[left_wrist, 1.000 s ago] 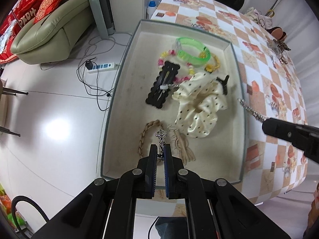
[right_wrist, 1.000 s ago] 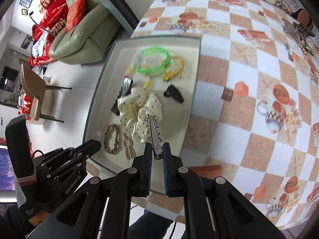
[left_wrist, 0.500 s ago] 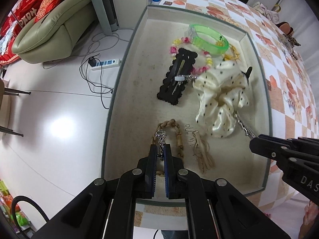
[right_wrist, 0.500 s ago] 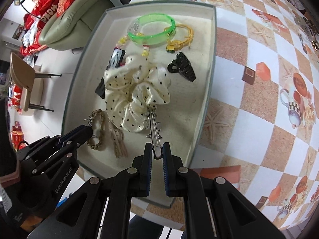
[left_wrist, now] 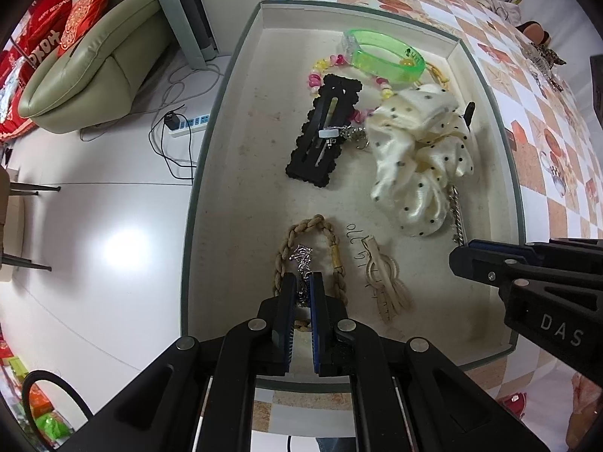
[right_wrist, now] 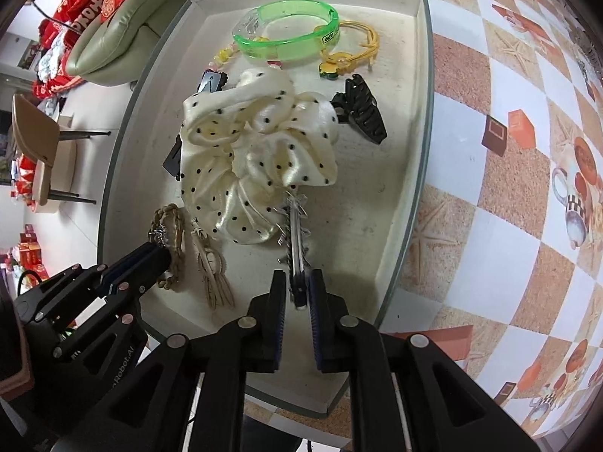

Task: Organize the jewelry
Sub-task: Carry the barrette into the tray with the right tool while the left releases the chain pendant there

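While both grippers hung nose-down over the tray [left_wrist: 486, 86], I noted the right gripper [right_wrist: 297, 293] with its jaws just eased apart; the spiked silver chain [right_wrist: 296, 229] lay between the pads, no longer pinched, as far as I could judge. Its long axis ran straight out from the fingers, far end tucked against the polka-dot scrunchie [right_wrist: 256, 158]. My read: the release was under way, so the next move was a straight lift clear. The left gripper [left_wrist: 301, 293] was clamped on a small silver charm piece [left_wrist: 301, 260], hovering right over the braided bracelet [left_wrist: 331, 237] near the tray's near-left corner. Just beside it lay a tan woven earring pair [left_wrist: 384, 282]. Green bangle [right_wrist: 286, 34], black claw clip [right_wrist: 361, 109] and black barrette [left_wrist: 324, 132] sat farther off, not in the way.
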Tool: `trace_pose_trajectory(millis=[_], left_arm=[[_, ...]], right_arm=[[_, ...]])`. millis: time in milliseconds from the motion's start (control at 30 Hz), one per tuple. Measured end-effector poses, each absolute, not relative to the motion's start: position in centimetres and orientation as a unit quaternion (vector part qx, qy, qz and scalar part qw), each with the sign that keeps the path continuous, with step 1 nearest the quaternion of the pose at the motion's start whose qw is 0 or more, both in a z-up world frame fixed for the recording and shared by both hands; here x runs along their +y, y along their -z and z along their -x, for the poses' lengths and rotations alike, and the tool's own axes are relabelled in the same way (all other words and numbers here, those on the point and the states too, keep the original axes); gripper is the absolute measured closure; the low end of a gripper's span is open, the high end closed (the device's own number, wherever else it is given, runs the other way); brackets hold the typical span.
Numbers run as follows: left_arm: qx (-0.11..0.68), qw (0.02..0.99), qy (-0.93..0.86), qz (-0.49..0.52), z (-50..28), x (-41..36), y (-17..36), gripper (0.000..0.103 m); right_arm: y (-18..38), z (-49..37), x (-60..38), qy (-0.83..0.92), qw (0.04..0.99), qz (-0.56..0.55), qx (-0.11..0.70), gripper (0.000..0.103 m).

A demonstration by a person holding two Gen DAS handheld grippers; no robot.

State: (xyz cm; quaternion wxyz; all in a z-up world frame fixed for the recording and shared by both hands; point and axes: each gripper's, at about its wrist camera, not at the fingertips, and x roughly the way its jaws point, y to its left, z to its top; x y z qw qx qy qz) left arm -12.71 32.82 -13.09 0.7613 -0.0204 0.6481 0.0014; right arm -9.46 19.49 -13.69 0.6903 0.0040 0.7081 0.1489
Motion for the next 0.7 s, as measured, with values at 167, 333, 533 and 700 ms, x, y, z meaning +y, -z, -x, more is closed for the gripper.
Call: trace_pose_trajectory(millis=[167,333,533,700], left_arm=[[0.65,0.76,-0.004,0.015,12.8,32.8,12.8,0.092],[0.645,0.764,-0.002,0.013,12.9,32.8,11.9,0.092],[0.643,0.766,0.01,-0.002,13.0,32.3,10.8,0.092],[0.642,0.766,0.018,-0.002,13.4,31.7,9.8,0.092]], right_arm=[[12.2,8.7,19.8,-0.153,0.701,-0.011,0.697,0.073],[10.2,8.5,19.5,-0.151,0.717,-0.018,0.681,0.071],[7.5,8.6,17.8,-0.132,0.731,-0.034,0.669,0.069],[6.1,8.7,15.7,-0.114,0.733,-0.046,0.669,0.069]])
